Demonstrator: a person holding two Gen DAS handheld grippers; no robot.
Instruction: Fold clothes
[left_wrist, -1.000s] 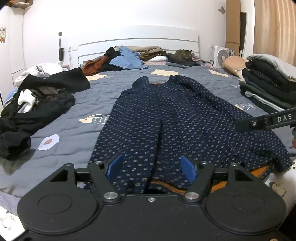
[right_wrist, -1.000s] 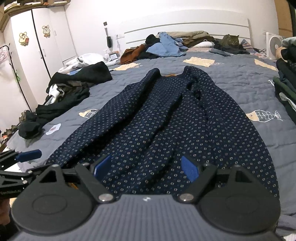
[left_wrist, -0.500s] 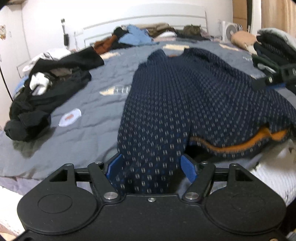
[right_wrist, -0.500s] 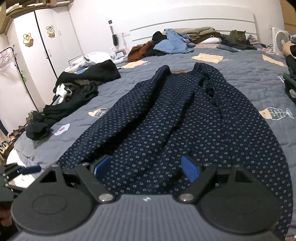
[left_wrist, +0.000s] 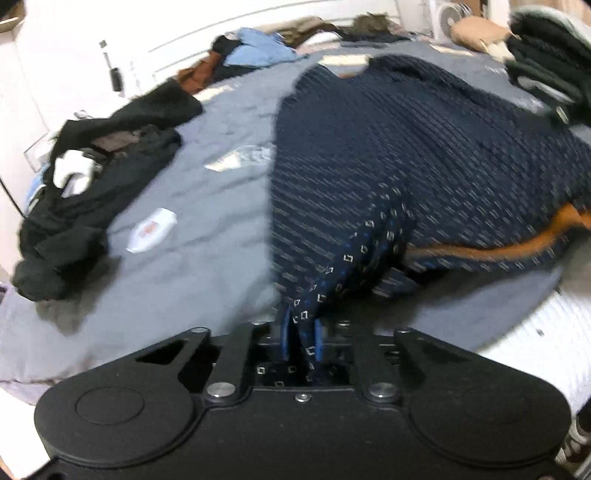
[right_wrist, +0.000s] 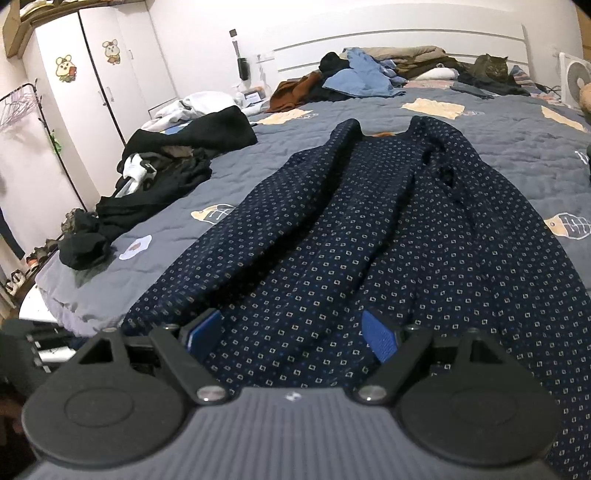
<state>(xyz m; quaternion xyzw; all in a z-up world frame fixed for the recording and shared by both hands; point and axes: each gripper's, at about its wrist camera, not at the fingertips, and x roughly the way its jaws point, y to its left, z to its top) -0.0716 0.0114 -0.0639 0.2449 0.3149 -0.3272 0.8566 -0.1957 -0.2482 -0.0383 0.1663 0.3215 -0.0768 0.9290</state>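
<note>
A navy patterned garment (right_wrist: 362, 229) with an orange lining (left_wrist: 480, 253) lies lengthwise on the grey bed cover (right_wrist: 498, 147), collar toward the headboard. My left gripper (left_wrist: 301, 336) is shut on the garment's near hem corner (left_wrist: 354, 258), and the cloth rises from the bed into its blue pads. The right gripper (right_wrist: 291, 332) is open, its blue pads (right_wrist: 378, 338) spread over the near hem, with cloth lying between and under them. The left wrist view is blurred by motion.
A heap of black clothes (right_wrist: 162, 177) lies on the bed's left side. More clothes (right_wrist: 354, 77) and a cat (right_wrist: 491, 68) sit by the headboard. Folded dark clothes (left_wrist: 546, 66) are stacked at the right edge. A white wardrobe (right_wrist: 85, 81) stands at left.
My left gripper has shut on the garment's near hem and lifted it, so the orange lining shows. The right gripper stays open and has shifted slightly over the hem.
</note>
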